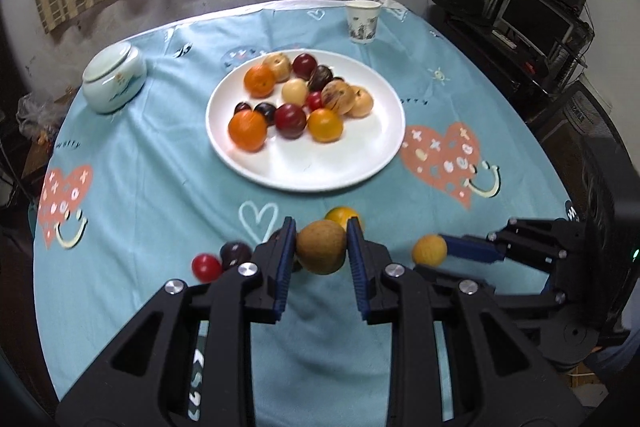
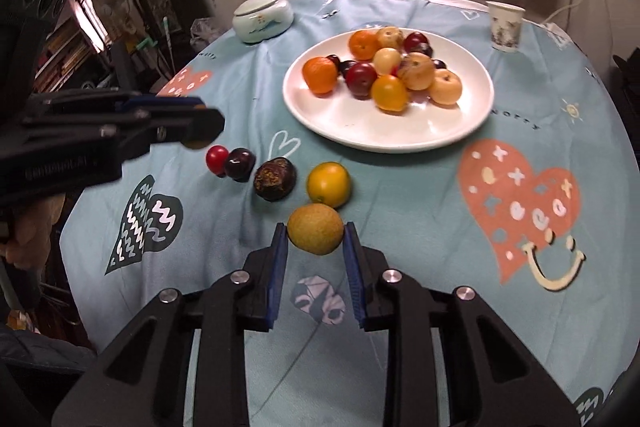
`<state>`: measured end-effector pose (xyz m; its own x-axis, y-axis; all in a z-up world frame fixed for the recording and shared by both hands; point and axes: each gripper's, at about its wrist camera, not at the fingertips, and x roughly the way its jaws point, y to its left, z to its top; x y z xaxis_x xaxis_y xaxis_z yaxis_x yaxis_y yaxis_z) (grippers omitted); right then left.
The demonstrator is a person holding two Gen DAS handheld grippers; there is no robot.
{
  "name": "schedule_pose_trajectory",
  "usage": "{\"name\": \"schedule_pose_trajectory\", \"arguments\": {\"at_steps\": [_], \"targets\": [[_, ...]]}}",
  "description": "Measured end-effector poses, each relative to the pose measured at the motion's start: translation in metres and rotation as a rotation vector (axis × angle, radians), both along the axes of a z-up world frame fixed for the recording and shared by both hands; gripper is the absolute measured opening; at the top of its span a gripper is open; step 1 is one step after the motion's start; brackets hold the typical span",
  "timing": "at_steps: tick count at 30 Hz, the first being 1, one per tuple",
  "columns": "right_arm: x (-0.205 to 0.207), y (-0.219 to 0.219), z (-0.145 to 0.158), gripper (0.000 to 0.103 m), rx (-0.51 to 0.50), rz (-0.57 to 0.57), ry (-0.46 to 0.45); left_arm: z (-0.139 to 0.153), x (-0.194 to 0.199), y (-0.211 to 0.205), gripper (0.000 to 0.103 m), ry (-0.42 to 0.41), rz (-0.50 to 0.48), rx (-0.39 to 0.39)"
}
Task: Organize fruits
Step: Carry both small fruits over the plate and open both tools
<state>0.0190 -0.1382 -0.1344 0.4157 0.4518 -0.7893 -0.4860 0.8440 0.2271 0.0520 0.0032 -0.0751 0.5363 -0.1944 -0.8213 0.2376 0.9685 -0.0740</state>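
Observation:
My left gripper (image 1: pixel 321 231) is shut on a brown round fruit (image 1: pixel 320 251), held above the blue cloth. My right gripper (image 2: pixel 315 233) is shut on a yellow-brown round fruit (image 2: pixel 316 227); in the left wrist view this fruit (image 1: pixel 429 249) shows at the right gripper's (image 1: pixel 446 247) tip. The left gripper (image 2: pixel 200 135) reaches in from the left of the right wrist view. A red tomato (image 2: pixel 216 159), a dark plum (image 2: pixel 240 163), a dark brown fruit (image 2: pixel 275 179) and a yellow orange (image 2: pixel 328 184) lie loose on the cloth. The white plate (image 2: pixel 380 125) (image 1: pixel 320 163) holds several fruits.
A lidded ceramic jar (image 1: pixel 114 79) (image 2: pixel 262 17) stands at the back left of the round table. A paper cup (image 1: pixel 362 21) (image 2: pixel 505 25) stands at the back right. A desk with a monitor (image 1: pixel 532 19) is beyond the table's right edge.

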Motion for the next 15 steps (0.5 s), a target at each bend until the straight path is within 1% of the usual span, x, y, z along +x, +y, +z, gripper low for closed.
{"name": "schedule_pose_trajectory", "arguments": {"at_steps": [7,15], "targets": [[0.008,-0.012,-0.012,0.028,0.028,-0.038,0.039,0.001,0.016,-0.017,0.026,0.009,-0.027,0.03],[0.038,-0.013,0.003,0.028,0.029,-0.04,-0.005,0.002,0.04,-0.021,0.026,0.001,-0.012,0.051]]}}
